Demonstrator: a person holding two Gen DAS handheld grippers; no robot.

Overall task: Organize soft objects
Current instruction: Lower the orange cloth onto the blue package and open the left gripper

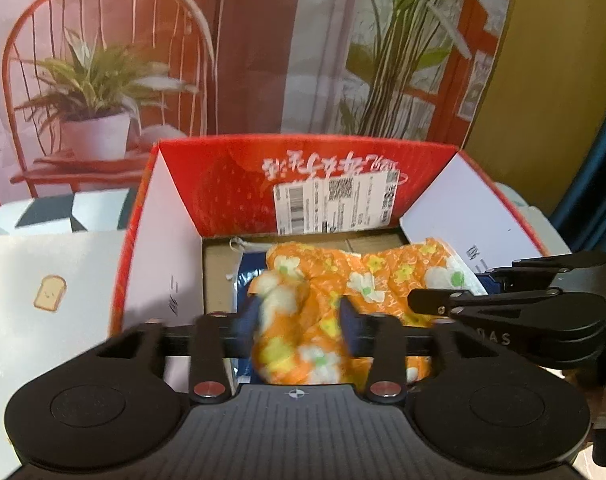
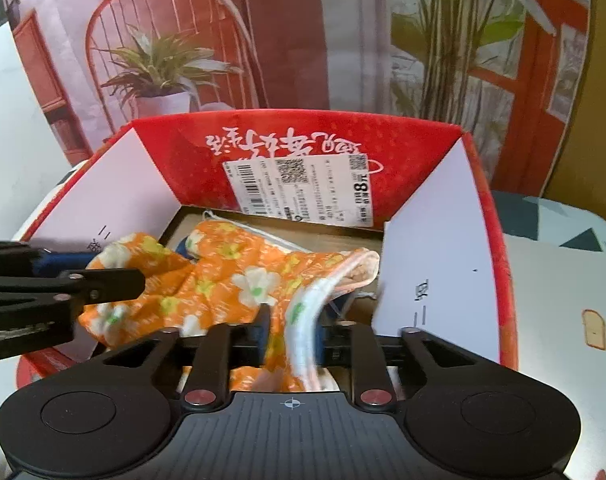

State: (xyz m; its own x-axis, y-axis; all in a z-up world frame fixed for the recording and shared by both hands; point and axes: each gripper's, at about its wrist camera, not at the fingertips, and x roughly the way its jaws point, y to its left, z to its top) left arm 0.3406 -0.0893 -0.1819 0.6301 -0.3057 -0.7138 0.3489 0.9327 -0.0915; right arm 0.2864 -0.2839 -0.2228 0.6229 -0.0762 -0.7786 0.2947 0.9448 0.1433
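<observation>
An orange cloth with white and yellow flowers [image 1: 383,276] [image 2: 231,272] lies crumpled inside an open red cardboard box [image 1: 231,184] [image 2: 175,160] and covers most of its floor. My left gripper [image 1: 301,320] reaches in over the near edge. Its jaws stand apart, with a bunched fold of the cloth loose between the blue pads. My right gripper [image 2: 293,332] is beside it on the right, jaws slightly apart around the cloth's white-backed edge. Each gripper shows from the side in the other's view: right gripper [image 1: 503,304], left gripper [image 2: 63,288]. Something dark blue [image 1: 247,276] peeks out under the cloth.
The box's white side flaps [image 1: 163,248] [image 2: 435,256] stand up on both sides, and a shipping label [image 2: 303,192] is on its far wall. A white mat with a toast print [image 1: 51,292] [image 2: 595,328] covers the table around the box. A printed backdrop hangs behind.
</observation>
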